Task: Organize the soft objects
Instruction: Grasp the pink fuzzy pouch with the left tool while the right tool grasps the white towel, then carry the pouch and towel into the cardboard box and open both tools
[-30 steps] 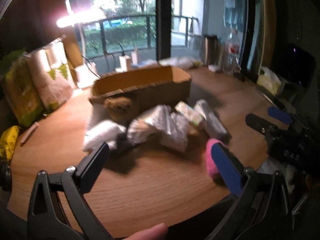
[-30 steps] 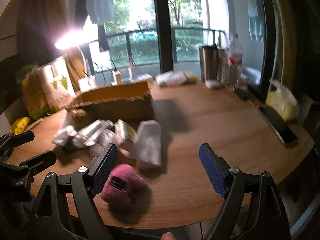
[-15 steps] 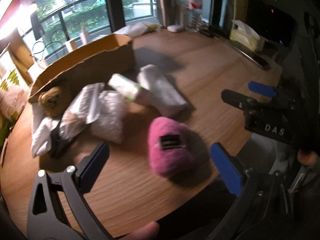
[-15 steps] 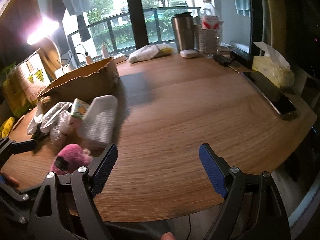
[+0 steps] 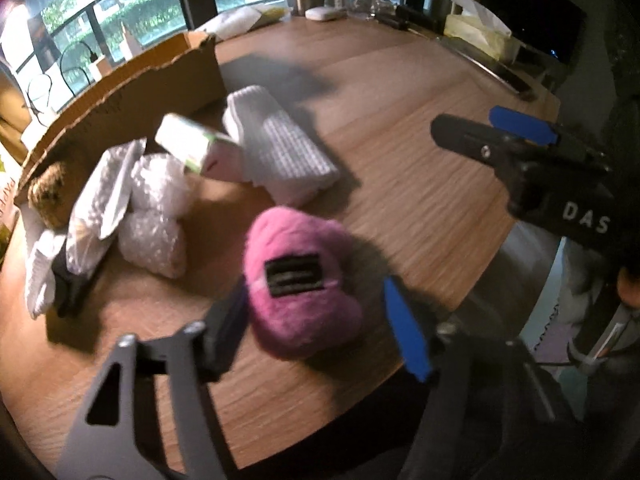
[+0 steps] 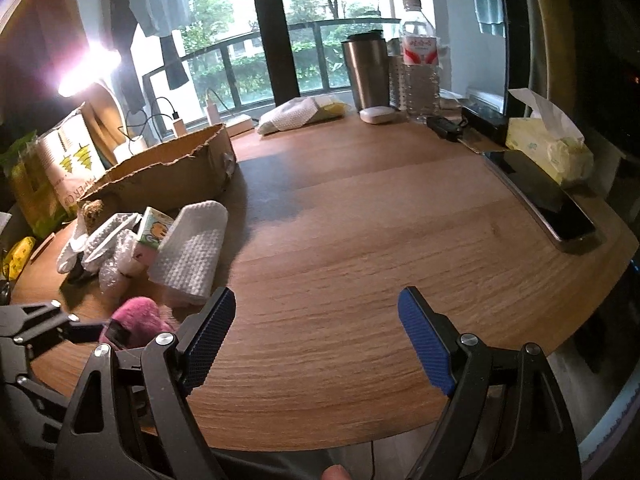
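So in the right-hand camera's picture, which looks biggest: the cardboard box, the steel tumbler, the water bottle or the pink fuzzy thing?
1. cardboard box
2. water bottle and steel tumbler: too alike to rank
3. pink fuzzy thing, though partly hidden, so unsure

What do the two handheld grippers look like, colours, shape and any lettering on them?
Both are black plastic with angular, cut-out finger arms joined by silver screws, and flat blue textured pads. The left gripper shows one blue pad clearly; the other is dark with blur. The right gripper has two ribbed blue pads; from the left wrist view its body carries white letters "DAS". No sleeves are visible.
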### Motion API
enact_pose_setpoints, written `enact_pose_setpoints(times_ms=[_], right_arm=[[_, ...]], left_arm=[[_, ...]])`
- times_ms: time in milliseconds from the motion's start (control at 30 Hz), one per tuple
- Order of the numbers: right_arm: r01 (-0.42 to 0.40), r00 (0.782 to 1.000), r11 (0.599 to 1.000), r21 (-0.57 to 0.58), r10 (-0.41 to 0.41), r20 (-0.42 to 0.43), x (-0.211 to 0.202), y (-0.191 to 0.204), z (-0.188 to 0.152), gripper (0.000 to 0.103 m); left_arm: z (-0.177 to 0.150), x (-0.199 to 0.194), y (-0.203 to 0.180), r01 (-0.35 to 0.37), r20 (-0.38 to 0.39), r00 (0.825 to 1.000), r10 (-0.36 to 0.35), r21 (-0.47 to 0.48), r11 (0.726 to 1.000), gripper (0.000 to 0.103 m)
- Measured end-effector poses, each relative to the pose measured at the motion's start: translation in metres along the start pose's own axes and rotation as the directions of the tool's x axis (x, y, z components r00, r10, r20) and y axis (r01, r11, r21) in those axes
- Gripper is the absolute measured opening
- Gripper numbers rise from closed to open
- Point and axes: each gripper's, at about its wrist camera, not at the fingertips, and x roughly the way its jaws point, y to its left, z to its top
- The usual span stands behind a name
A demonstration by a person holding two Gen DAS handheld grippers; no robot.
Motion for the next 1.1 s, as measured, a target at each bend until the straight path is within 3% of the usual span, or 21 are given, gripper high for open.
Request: enact_pose_setpoints(times_ms=[100, 200, 500, 600, 867, 1033, 1100], right_arm=[[-0.016, 1.0, 1.0, -0.012, 0.016, -0.014, 0.005, 0.008, 0.003, 0.086], [-0.043, 0.999, 0.999, -0.031, 0.042, -0.031, 0.011, 0.019, 0.007, 0.086], [-0.118, 0.991, 0.988, -0.098, 0.111, -0.072, 0.038, 0.061, 0.029, 0.086], [-0.113, 0.99, 0.986, -0.121, 0.101, -0.099, 0.051, 0.075, 0.034, 0.083], [-0.045, 0.979, 0.986, -0.16, 0.011, -0.206, 0.086, 0.096, 0.03, 0.058], [-0.072, 0.974, 0.983, -0.17, 0.033, -0.223, 0.086, 0.106, 0.03, 0.022], [-0.059, 0.978, 0.981, -0.183, 0.02, -0.208, 0.081, 0.11, 0.032, 0.014]], left_arm=[[-0.001, 0.0, 0.004, 0.015, 0.01, 1.0, -0.015, -0.011, 1.0, 0.047], [-0.003, -0.004, 0.012, 0.032, 0.03, 0.999, -0.031, -0.026, 0.999, 0.043], [-0.01, -0.029, 0.047, 0.031, 0.118, 0.993, -0.022, -0.075, 0.997, 0.041], [-0.014, -0.038, 0.062, 0.038, 0.144, 0.989, -0.022, -0.109, 0.993, 0.041], [-0.028, -0.056, 0.098, 0.068, 0.209, 0.977, -0.028, -0.184, 0.98, 0.041], [-0.033, -0.071, 0.109, 0.081, 0.255, 0.966, -0.03, -0.192, 0.978, 0.041], [-0.034, -0.076, 0.113, 0.081, 0.268, 0.963, -0.026, -0.196, 0.977, 0.041]])
